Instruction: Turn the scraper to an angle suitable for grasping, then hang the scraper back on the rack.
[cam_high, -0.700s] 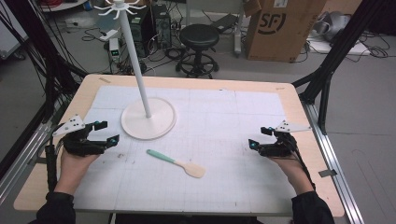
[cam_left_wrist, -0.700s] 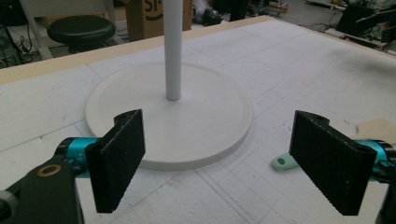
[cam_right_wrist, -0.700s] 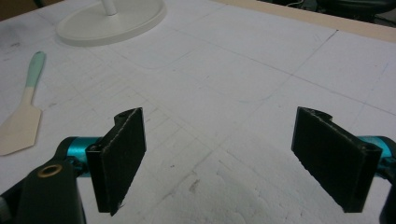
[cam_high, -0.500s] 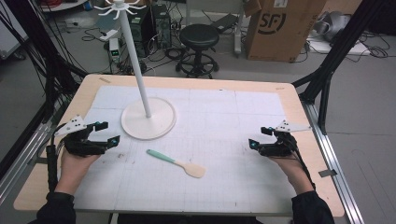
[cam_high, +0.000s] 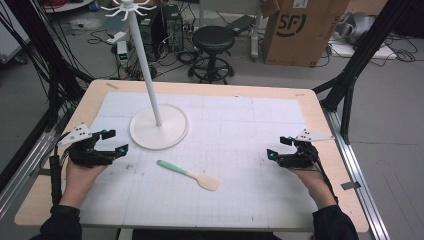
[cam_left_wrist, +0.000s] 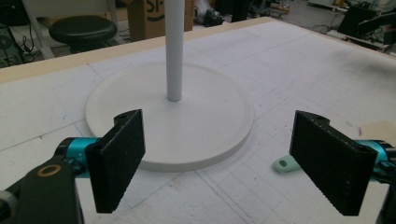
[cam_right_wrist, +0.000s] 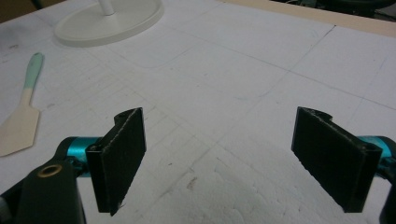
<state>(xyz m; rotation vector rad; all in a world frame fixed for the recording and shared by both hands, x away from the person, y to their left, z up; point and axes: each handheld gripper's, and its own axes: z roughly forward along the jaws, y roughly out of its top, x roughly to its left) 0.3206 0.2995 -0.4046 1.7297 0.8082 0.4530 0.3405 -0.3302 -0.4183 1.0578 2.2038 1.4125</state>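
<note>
1. Two grippers rest low over the white mat: the left gripper (cam_high: 111, 141) and the right gripper (cam_high: 278, 148) both stand wide, nothing between their jaws.
2. The spatula (cam_high: 189, 174) lies flat between them, at four o'clock from the stand base (cam_high: 172, 131).
3. It has a mint-green handle and a pale tan, flat, rounded blade.

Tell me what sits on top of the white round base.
A white pole rises upright from the middle of the white round base; hooks crown the pole. The base's flat top bears nothing else. What lies beneath it on the mat is covered.
</note>
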